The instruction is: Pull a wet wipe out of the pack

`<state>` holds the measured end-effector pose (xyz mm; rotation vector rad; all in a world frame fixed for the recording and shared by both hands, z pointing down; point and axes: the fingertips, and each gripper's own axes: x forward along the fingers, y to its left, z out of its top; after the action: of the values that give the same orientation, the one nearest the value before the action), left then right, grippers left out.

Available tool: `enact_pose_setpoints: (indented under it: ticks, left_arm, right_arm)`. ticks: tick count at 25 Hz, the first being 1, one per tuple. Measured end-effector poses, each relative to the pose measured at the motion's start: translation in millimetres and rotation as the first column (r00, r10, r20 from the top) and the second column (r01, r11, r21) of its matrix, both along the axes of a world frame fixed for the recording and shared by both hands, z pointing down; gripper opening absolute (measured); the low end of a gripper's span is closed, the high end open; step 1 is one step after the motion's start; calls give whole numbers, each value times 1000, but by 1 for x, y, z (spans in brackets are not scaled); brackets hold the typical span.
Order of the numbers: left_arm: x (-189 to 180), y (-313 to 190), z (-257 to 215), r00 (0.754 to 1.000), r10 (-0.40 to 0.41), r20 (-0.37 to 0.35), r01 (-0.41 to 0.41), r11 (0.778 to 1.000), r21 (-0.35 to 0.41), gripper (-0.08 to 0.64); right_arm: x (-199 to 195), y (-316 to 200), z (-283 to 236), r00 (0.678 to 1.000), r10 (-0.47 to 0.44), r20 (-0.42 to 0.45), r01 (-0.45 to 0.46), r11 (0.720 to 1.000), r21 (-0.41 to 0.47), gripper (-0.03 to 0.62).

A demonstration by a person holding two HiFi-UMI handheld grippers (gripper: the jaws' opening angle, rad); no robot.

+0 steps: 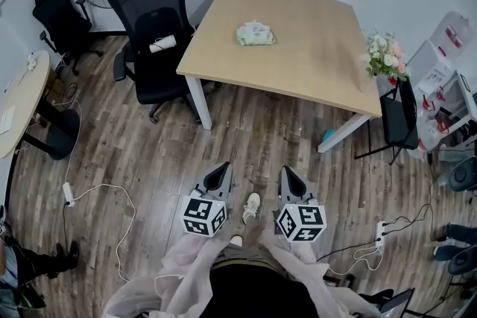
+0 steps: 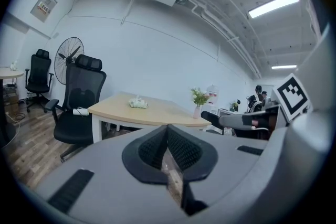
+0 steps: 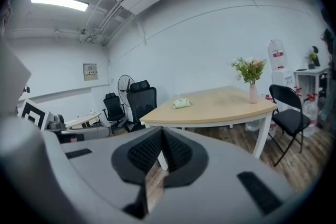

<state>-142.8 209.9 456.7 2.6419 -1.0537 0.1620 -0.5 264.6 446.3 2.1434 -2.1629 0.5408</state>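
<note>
Well beyond left tool (image 1: 222, 170) and right tool (image 1: 288, 173) lies the pack (image 1: 255, 34).

The pack of wet wipes (image 1: 255, 34) on the bench (image 1: 313, 63) is too small to show its print or flap. The person's torso (image 1: 246, 294) is cut off at the lower edge, and a round desk (image 1: 19, 104) at the left edge. In the left gripper view, distant figures (image 2: 258, 97) at middle right are too small to tell apart.
</note>
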Motion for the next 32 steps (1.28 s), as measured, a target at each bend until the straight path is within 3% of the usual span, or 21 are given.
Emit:
enact_pose_setpoints:
  ticks: [22, 32]
  left_arm:
    - [72, -129, -2, 998, -47, 52, 46, 999, 25, 11]
    - [105, -173, 6, 997, -63, 38, 62, 998, 25, 11]
  right_arm:
    - [74, -137, 6, 998, -62, 20, 63, 998, -15, 11]
    - [101, -182, 16, 995, -95, 19, 96, 995, -26, 9]
